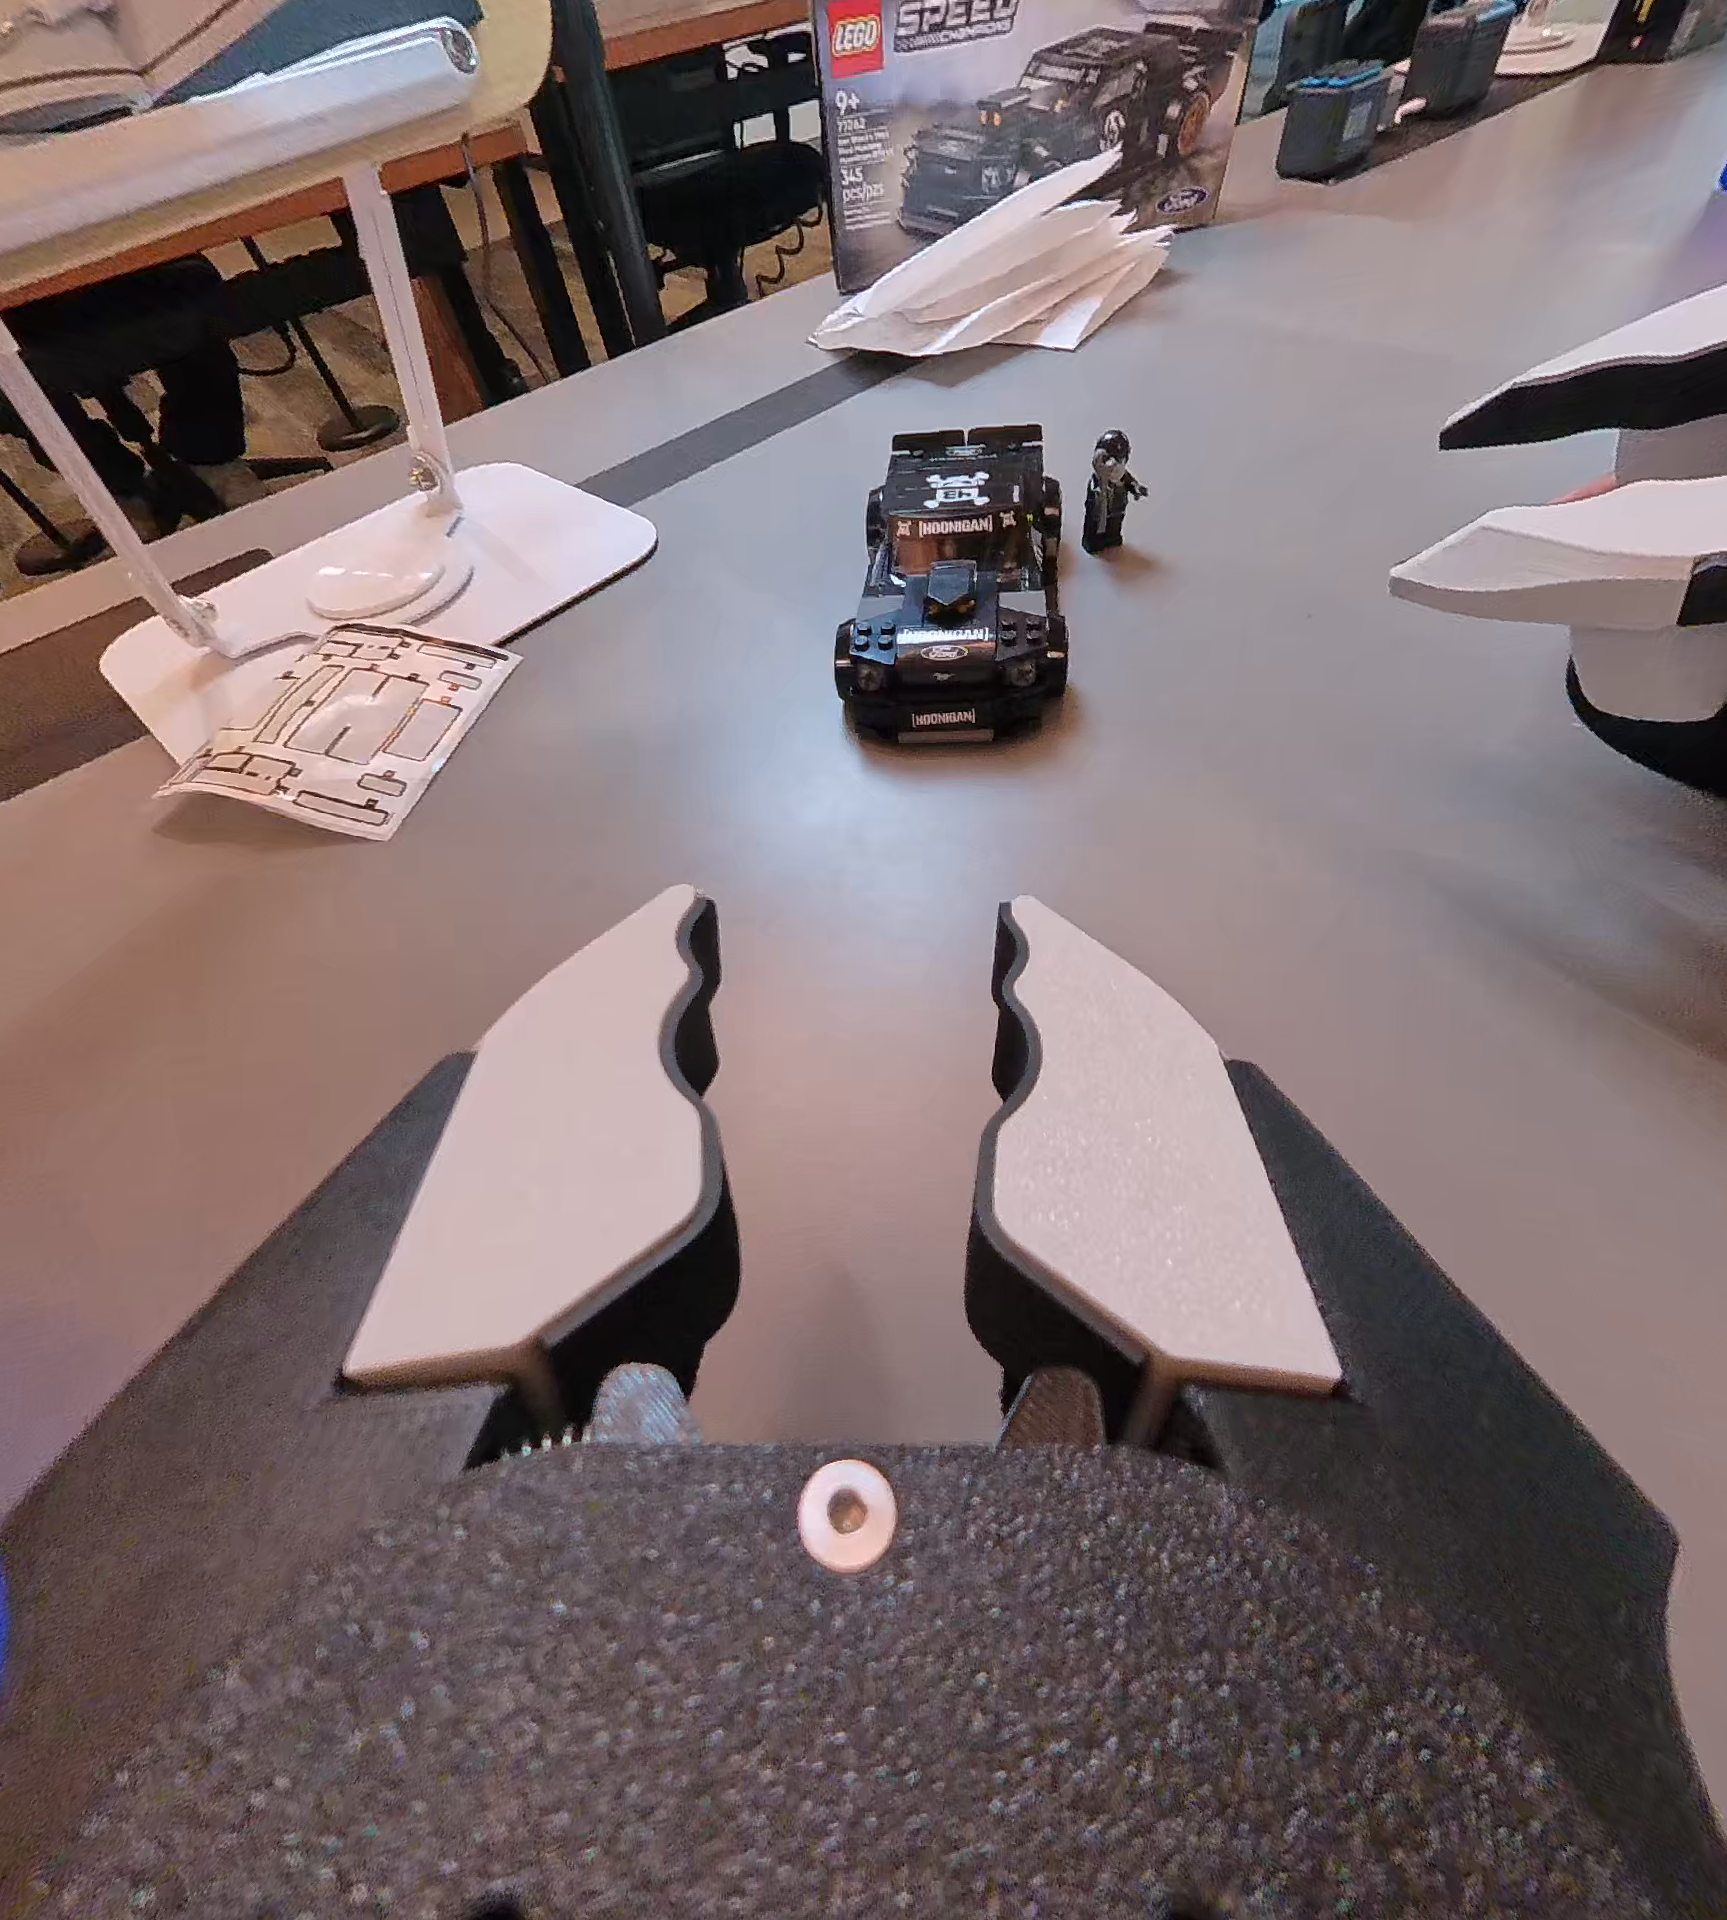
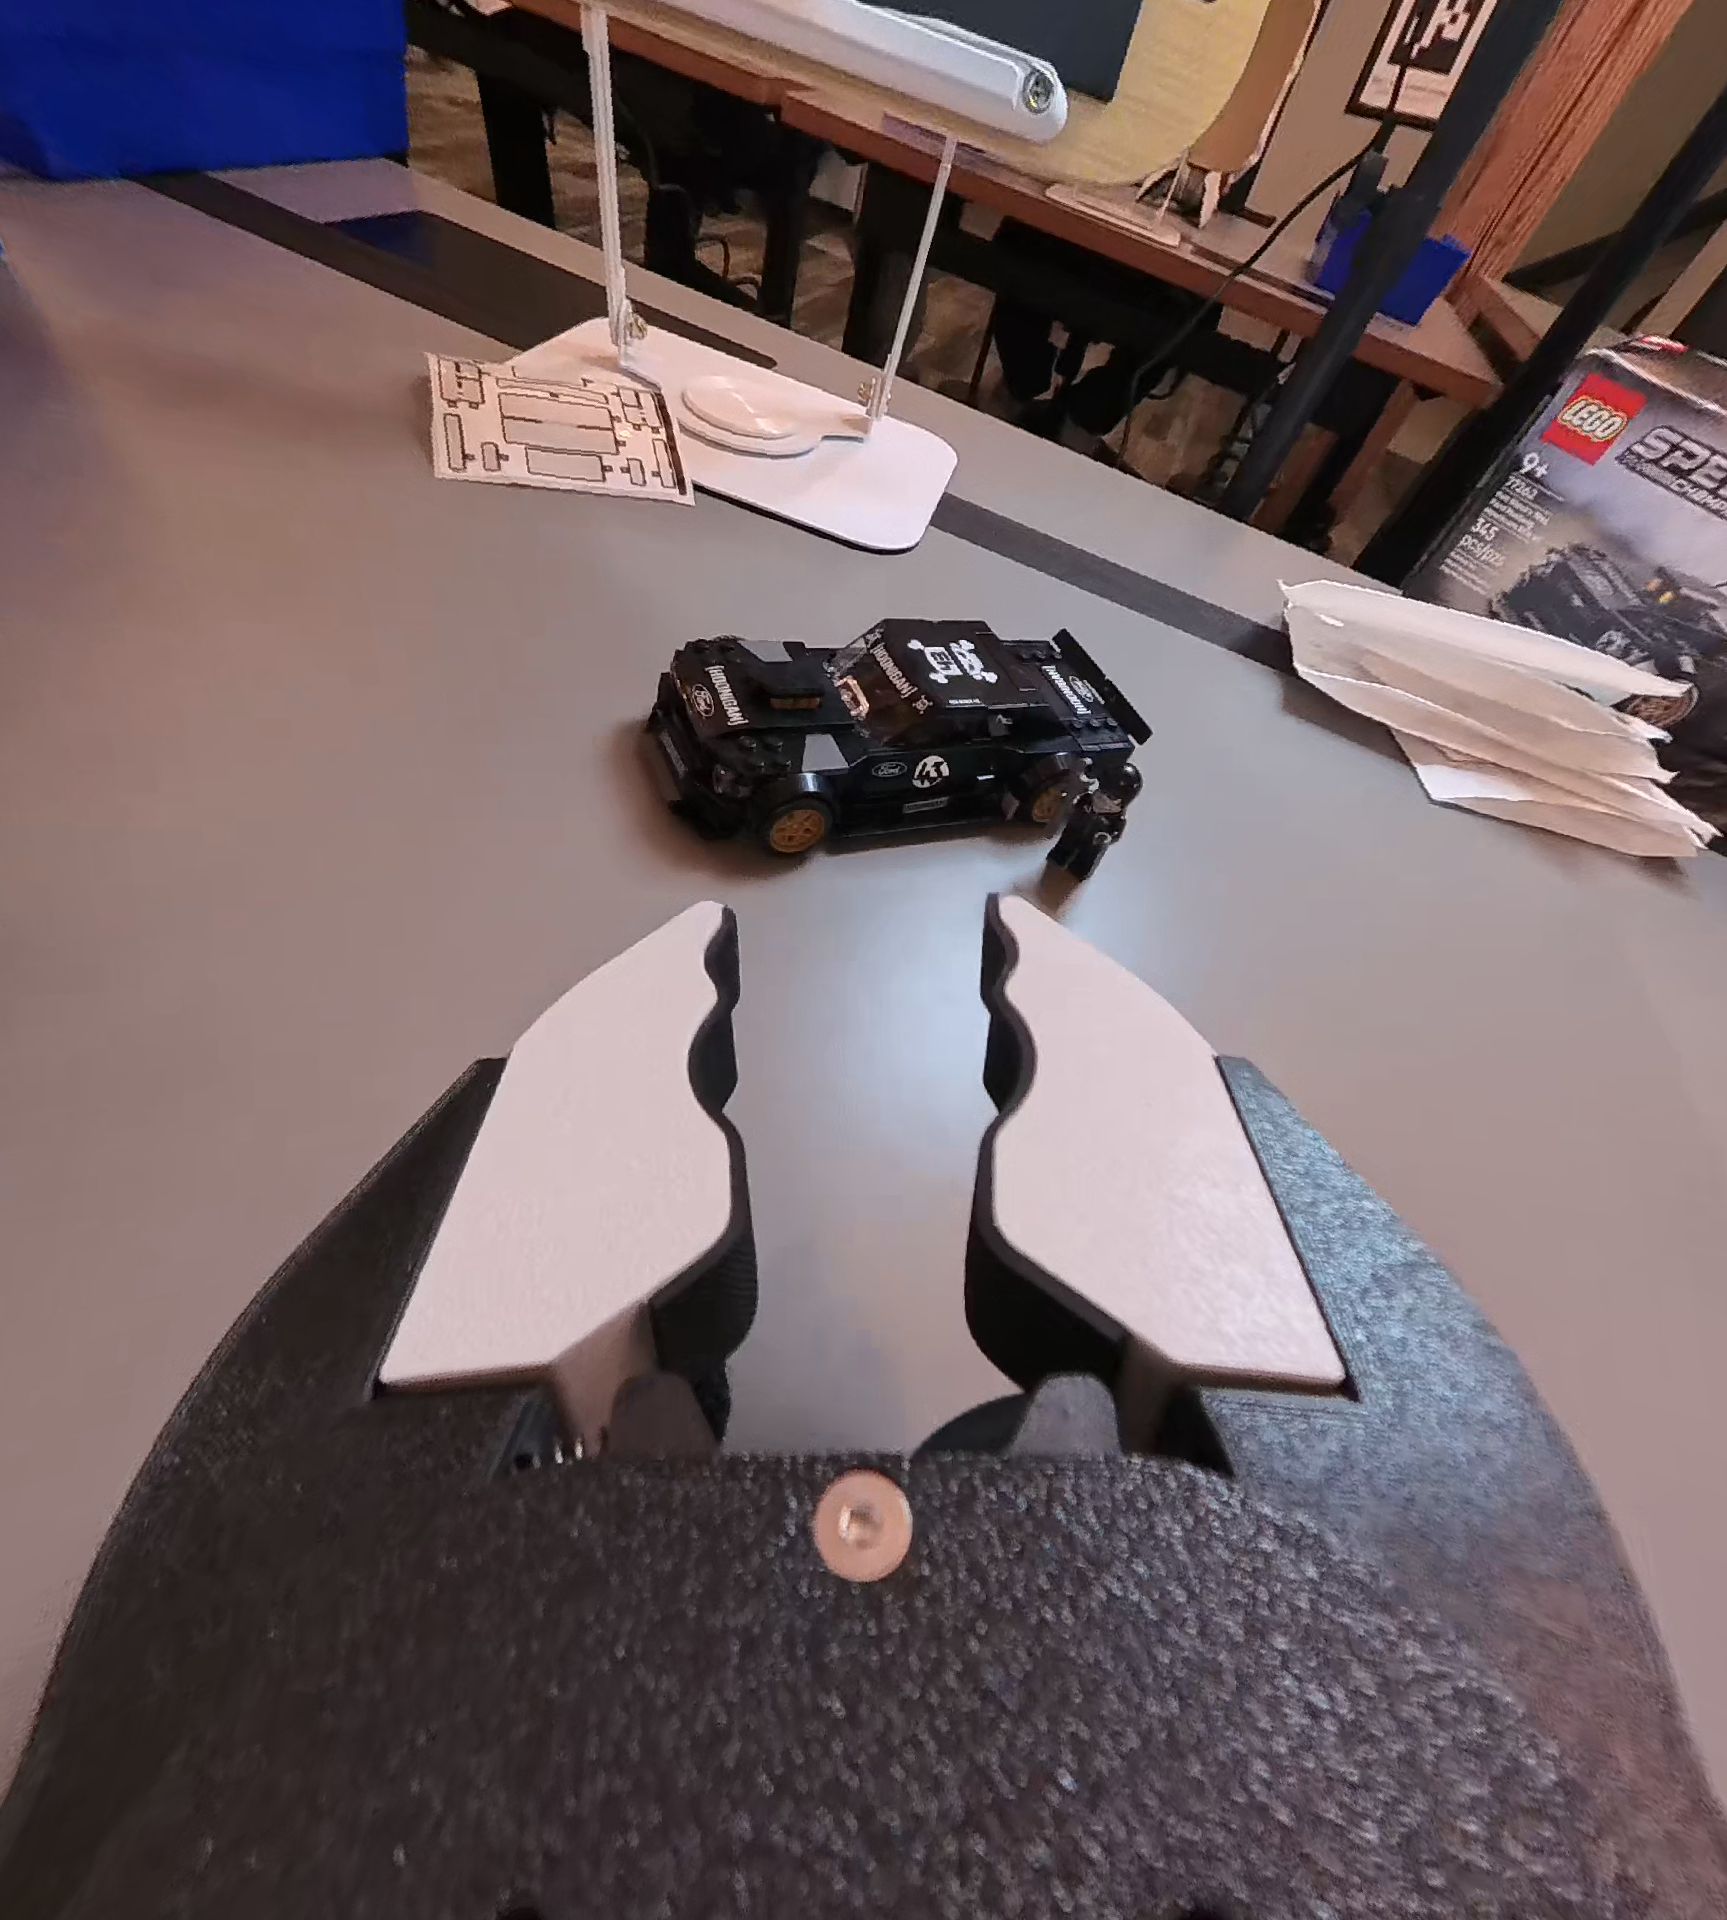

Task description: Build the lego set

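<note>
Grey worktop w/ a black lego car standing on its wheels near the centre, fully built as far as can be seen: body, roof, gold-rimmed wheels, decals on. A small dark minifigure stands upright just beside the car's rear wheel, apart from it or barely touching; can't tell which.

Left claw hangs low over bare worktop, well short of the car's front, fingers moderately wide apart, holding nothing. Right claw sits near the car's side, also moderately wide and empty; the minifigure is just past its right fingertip.

Other items: a used sticker sheet leaning on the white base of a desk lamp, a pile of torn white paper bags, and the set's box behind them.

Build looks essentially done; any remaining step is prob. placing the minifigure.

Risks, as a judgement: the right claw pushing forward could topple the minifigure or nudge the car, which would roll on its wheels. Squeezing the car's body hard could pop off small parts, e.g. the rear spoiler or hood scoop. The minifigure is tiny vs. the wide fingers, so a grasp could easily slip.
</note>
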`<state>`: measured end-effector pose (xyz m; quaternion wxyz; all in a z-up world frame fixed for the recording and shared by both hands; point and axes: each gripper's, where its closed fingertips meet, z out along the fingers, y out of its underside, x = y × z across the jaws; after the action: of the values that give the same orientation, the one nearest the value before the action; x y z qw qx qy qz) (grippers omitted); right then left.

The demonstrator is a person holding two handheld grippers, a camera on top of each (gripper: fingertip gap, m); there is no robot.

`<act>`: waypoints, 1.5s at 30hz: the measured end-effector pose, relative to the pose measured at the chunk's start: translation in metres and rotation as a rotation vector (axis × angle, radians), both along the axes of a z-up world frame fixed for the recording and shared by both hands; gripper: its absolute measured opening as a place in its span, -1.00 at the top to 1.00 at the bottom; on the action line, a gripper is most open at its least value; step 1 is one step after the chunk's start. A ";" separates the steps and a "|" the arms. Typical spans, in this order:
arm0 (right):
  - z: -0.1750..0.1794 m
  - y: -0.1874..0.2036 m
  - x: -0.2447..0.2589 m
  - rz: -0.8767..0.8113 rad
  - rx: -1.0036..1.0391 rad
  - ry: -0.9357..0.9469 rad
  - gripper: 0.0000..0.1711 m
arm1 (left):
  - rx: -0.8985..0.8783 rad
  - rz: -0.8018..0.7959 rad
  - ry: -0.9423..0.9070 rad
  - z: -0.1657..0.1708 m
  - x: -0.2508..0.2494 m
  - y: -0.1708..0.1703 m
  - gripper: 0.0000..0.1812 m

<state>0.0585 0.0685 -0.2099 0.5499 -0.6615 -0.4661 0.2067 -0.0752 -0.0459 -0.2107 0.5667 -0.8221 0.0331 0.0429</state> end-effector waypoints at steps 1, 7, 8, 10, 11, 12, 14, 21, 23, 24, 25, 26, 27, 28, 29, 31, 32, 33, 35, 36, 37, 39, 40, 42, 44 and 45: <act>0.002 0.000 -0.001 0.004 -0.001 0.006 0.47 | 0.007 0.004 -0.005 0.001 -0.001 0.000 0.44; 0.070 0.016 -0.040 0.109 0.109 0.143 0.47 | 0.079 0.029 0.005 0.031 -0.017 0.017 0.47; 0.087 0.023 -0.054 0.133 0.169 0.160 0.45 | 0.096 0.031 0.023 0.041 -0.020 0.024 0.46; 0.117 0.038 -0.089 0.195 0.256 0.163 0.37 | 0.133 0.036 0.061 0.064 -0.029 0.044 0.46; 0.131 0.048 -0.108 0.213 0.293 0.161 0.34 | 0.145 0.046 0.100 0.075 -0.035 0.054 0.45; 0.144 0.060 -0.127 0.221 0.325 0.164 0.34 | 0.162 0.054 0.134 0.087 -0.040 0.066 0.45; 0.164 0.087 -0.166 0.227 0.348 0.158 0.33 | 0.194 0.065 0.162 0.105 -0.052 0.091 0.46; 0.167 0.187 -0.256 0.174 0.331 -0.002 0.05 | 0.205 0.159 0.140 0.112 -0.121 0.164 0.50; 0.166 0.205 -0.266 0.176 0.302 -0.012 -0.03 | 0.222 0.168 0.078 0.113 -0.135 0.176 0.50; 0.166 0.213 -0.270 0.178 0.283 -0.012 -0.07 | 0.237 0.167 0.046 0.114 -0.139 0.181 0.50; 0.165 0.219 -0.273 0.181 0.261 -0.012 -0.10 | 0.240 0.166 0.027 0.112 -0.144 0.185 0.51; 0.165 0.224 -0.276 0.186 0.241 -0.011 -0.13 | 0.235 0.166 0.021 0.109 -0.147 0.188 0.51; 0.164 0.228 -0.278 0.194 0.227 -0.009 -0.17 | 0.231 0.161 0.019 0.106 -0.149 0.189 0.51; 0.164 0.230 -0.281 0.207 0.223 -0.008 -0.21 | 0.228 0.150 0.016 0.103 -0.148 0.189 0.52; 0.164 0.232 -0.283 0.222 0.229 -0.009 -0.24 | 0.226 0.136 0.012 0.102 -0.147 0.188 0.52; 0.162 0.234 -0.289 0.258 0.244 -0.017 -0.27 | 0.230 0.125 0.004 0.102 -0.146 0.185 0.53; 0.158 0.233 -0.292 0.279 0.233 -0.025 -0.25 | 0.236 0.121 -0.005 0.104 -0.146 0.184 0.53; 0.155 0.234 -0.294 0.287 0.226 -0.025 -0.25 | 0.242 0.114 -0.016 0.106 -0.145 0.183 0.54; 0.154 0.236 -0.297 0.285 0.253 -0.023 -0.25 | 0.254 0.106 -0.027 0.108 -0.144 0.181 0.54; 0.154 0.237 -0.298 0.283 0.258 -0.019 -0.25 | 0.253 0.104 -0.023 0.108 -0.145 0.181 0.55; 0.154 0.237 -0.298 0.280 0.260 -0.008 -0.24 | 0.251 0.105 -0.016 0.107 -0.145 0.181 0.55; 0.154 0.238 -0.300 0.273 0.270 0.005 -0.22 | 0.243 0.102 -0.025 0.103 -0.147 0.181 0.55; 0.154 0.238 -0.300 0.273 0.274 0.010 -0.20 | 0.242 0.101 -0.038 0.102 -0.147 0.182 0.55; 0.152 0.236 -0.300 0.288 0.282 0.015 -0.07 | 0.240 0.100 -0.048 0.099 -0.148 0.182 0.56; 0.151 0.233 -0.300 0.302 0.297 0.020 0.11 | 0.237 0.102 -0.044 0.099 -0.149 0.181 0.56; 0.151 0.231 -0.300 0.314 0.300 0.020 0.17 | 0.239 0.102 -0.044 0.099 -0.149 0.181 0.56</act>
<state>-0.2410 0.2993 -0.0592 0.6078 -0.4893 -0.5836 0.2246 -0.2246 0.1347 -0.1120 0.6583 -0.7501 -0.0264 0.0575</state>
